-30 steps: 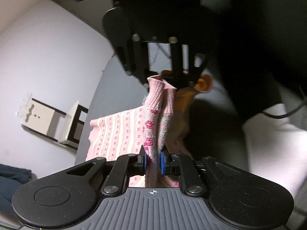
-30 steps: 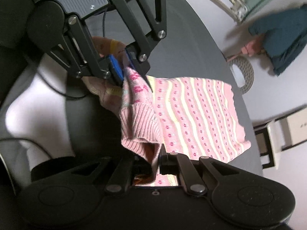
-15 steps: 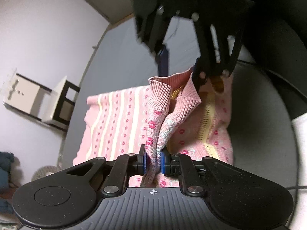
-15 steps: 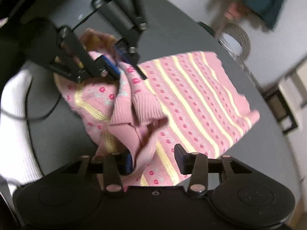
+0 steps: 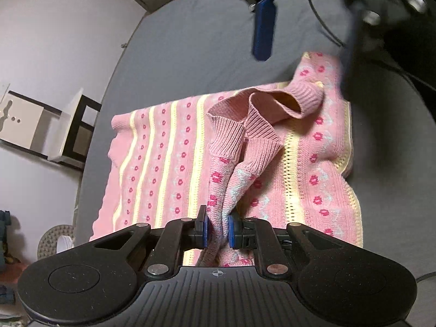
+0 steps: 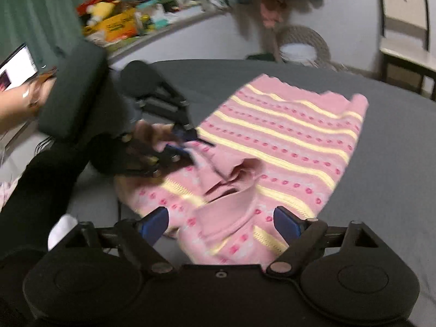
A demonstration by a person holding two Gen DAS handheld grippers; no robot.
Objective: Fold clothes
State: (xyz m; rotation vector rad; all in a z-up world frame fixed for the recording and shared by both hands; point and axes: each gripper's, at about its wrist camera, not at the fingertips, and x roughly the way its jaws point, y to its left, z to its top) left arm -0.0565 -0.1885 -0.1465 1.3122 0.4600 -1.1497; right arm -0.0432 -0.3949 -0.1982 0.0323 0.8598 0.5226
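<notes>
Bare grey surface [image 5: 190,54] open beyond and beside sweater [image 5: 163,163]. Raised cuff folds [image 5: 245,125] bunch mid-sweater. Right gripper [image 5: 305,27] hangs above far edge; cable [image 5: 321,24] trails alongside.

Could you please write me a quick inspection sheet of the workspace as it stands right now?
Surface: dark grey table, bare around the garment.
Job's things: pink patterned sweater spread flat, its ribbed sleeve cuffs bunched on top.
Clutter: nothing seen on the table.
Grippers: left gripper pinches a sleeve; right gripper open, empty, above the sweater.
Cables: black cable at the table edge.
Surroundings: white-and-black side table, cluttered shelf.
</notes>
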